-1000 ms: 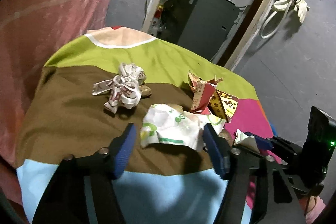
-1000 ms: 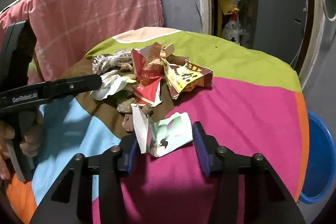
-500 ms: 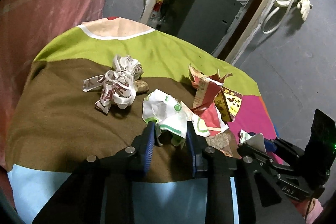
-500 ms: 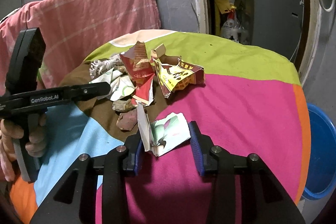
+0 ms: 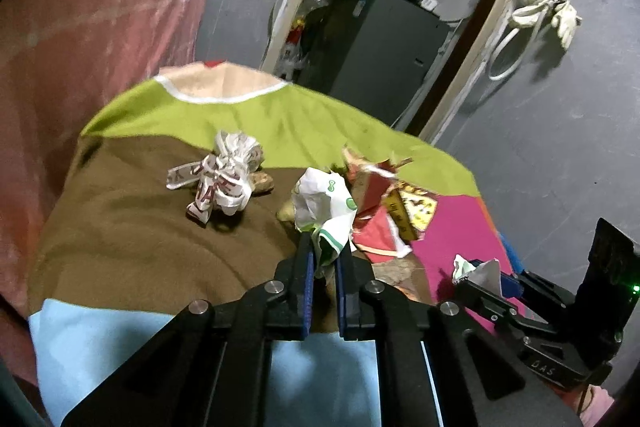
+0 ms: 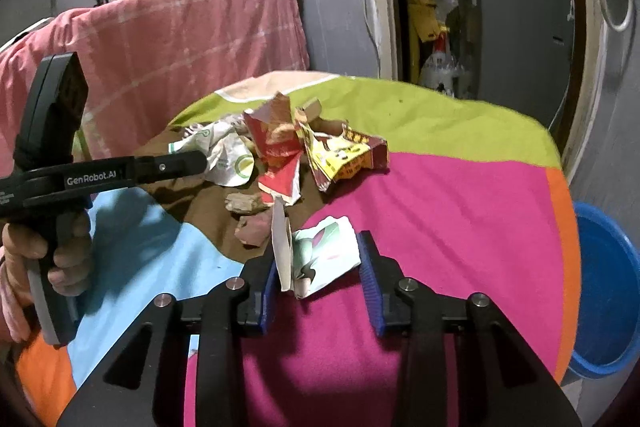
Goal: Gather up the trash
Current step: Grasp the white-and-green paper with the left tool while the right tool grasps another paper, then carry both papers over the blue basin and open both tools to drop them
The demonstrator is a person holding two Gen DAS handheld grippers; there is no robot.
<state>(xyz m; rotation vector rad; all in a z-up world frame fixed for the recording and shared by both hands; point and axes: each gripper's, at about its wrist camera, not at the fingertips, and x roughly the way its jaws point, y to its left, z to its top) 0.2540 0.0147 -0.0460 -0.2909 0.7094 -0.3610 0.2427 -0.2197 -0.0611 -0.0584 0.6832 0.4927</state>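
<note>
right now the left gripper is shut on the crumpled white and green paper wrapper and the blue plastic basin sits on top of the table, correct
Not quite. The blue plastic basin is not on the table; it sits beside and below its right edge, as the right wrist view shows. The rest holds: the left gripper is shut on the crumpled white and green paper wrapper.

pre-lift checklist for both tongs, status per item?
1. Left tongs shut on white-and-green wrapper: ok; they have just been closing on it.
2. Right tongs clamped on folded paper scrap: not ok; jaws have been closing, but a gap shows on the right side.
3. Wrapper clear of red-and-yellow packets: cannot tell, they overlap.
4. Blue tub within view for the drop: ok, beside the table.
5. Remaining trash: crumpled printed strip lies untouched on the cloth.
</note>
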